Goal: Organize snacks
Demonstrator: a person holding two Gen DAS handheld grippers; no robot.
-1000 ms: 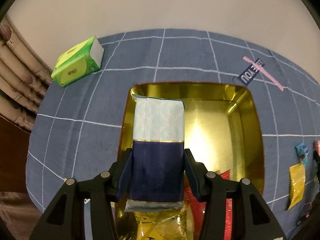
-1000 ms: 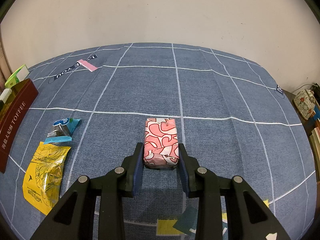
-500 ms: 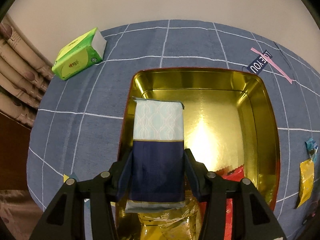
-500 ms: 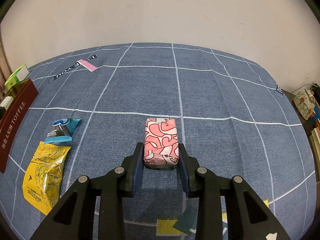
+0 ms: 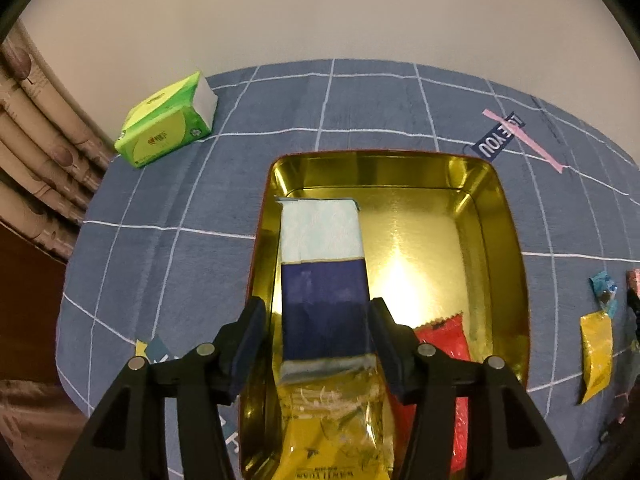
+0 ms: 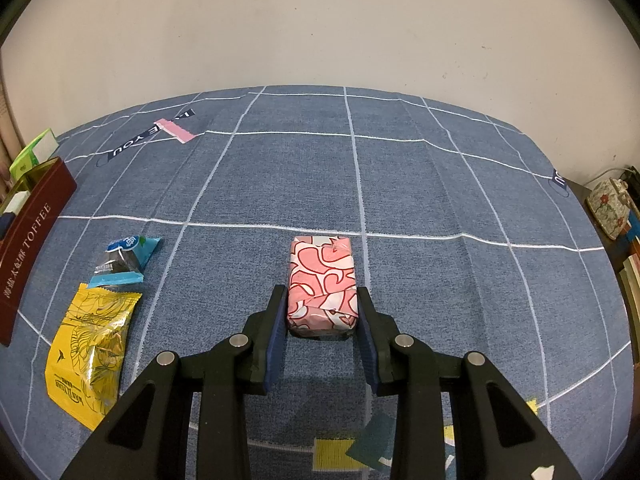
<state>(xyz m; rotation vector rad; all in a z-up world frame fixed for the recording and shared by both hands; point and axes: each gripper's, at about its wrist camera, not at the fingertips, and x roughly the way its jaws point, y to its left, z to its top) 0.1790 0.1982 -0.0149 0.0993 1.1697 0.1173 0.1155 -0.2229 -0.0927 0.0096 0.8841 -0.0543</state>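
You get warm, dim light; glare burns on the tin [image 5: 496, 216] floor, its packet [image 5: 322, 276] is blurred, and fisheye edges curve dark.

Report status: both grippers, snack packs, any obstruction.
Left gripper jaws just opened, navy-and-pale-blue pack loose between them over gold tin. Right gripper shut on pink-patterned pack on the cloth. Nothing blocking.
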